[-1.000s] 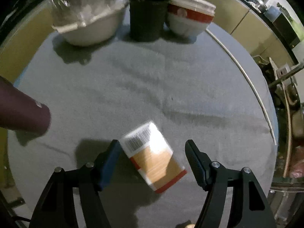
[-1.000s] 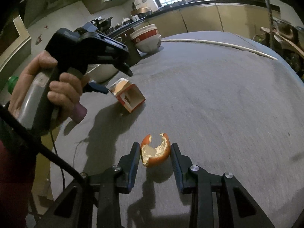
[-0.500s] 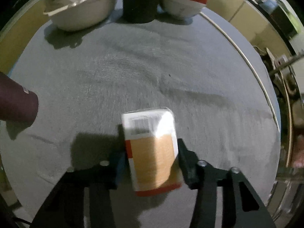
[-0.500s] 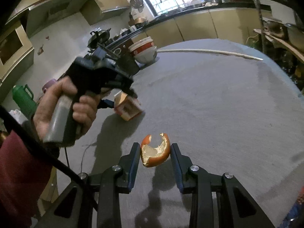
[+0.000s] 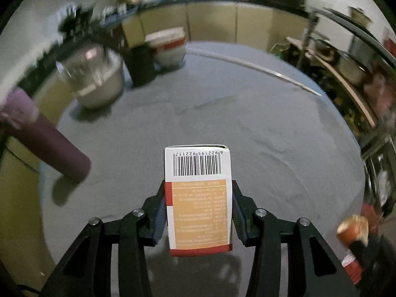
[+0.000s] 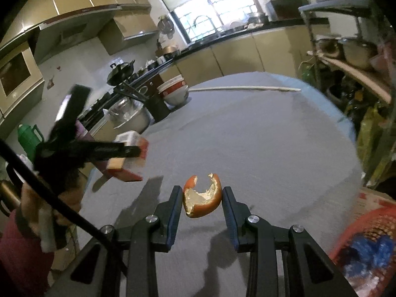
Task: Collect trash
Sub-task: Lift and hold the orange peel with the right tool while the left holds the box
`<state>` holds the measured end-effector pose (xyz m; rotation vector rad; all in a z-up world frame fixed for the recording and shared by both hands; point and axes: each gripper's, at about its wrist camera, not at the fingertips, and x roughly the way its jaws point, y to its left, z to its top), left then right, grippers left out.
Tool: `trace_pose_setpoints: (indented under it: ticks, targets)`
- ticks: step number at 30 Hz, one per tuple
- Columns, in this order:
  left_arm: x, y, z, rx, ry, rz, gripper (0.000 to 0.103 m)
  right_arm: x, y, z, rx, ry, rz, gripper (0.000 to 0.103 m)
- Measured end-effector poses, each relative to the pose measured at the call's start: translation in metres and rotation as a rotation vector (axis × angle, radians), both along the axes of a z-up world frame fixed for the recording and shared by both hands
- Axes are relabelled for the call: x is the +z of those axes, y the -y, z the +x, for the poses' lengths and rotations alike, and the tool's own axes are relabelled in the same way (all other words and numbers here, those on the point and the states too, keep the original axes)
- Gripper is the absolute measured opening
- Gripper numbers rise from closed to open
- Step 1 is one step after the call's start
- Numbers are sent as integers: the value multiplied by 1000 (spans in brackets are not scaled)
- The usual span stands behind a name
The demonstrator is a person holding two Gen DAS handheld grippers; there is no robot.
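Note:
A white, orange and red carton [image 5: 199,198] with a barcode on top is clamped between the pads of my left gripper [image 5: 198,214] and hangs above the grey tablecloth [image 5: 222,113]. From the right wrist view the same carton [image 6: 128,158] shows at the left in the left gripper [image 6: 118,151], blurred by motion. My right gripper [image 6: 201,201] is shut on a curved piece of orange peel [image 6: 201,198], held clear of the cloth. That peel [image 5: 352,230] also appears blurred at the lower right of the left wrist view.
At the table's far side stand a steel bowl covered in film [image 5: 96,79], a black cup [image 5: 142,64] and stacked red-and-white bowls [image 5: 168,47]. A purple bottle [image 5: 47,141] lies at the left. A red basket [image 6: 366,250] sits at the lower right. A long pale stick [image 6: 245,88] lies across the far cloth.
The left gripper closed on the carton, lifted it off the cloth and swung with it. The right gripper rose with the peel still between its pads.

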<state>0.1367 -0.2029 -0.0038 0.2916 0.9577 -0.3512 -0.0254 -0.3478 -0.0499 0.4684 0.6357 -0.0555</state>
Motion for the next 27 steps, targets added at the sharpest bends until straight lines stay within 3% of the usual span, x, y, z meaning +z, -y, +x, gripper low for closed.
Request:
trace_pose_setpoints:
  ticks: [5, 11, 19, 27]
  targets:
    - [25, -1, -51, -50, 196, 28, 48, 20, 5, -33, -47, 44, -20, 35]
    - [46, -1, -94, -96, 327, 18, 48, 39, 8, -67, -91, 84, -49, 35]
    - [57, 13, -138, -170, 388, -3, 48, 53, 20, -109, -146, 130, -47, 35]
    - [61, 25, -158, -209, 387, -17, 48, 59, 28, -128, -168, 150, -31, 35]
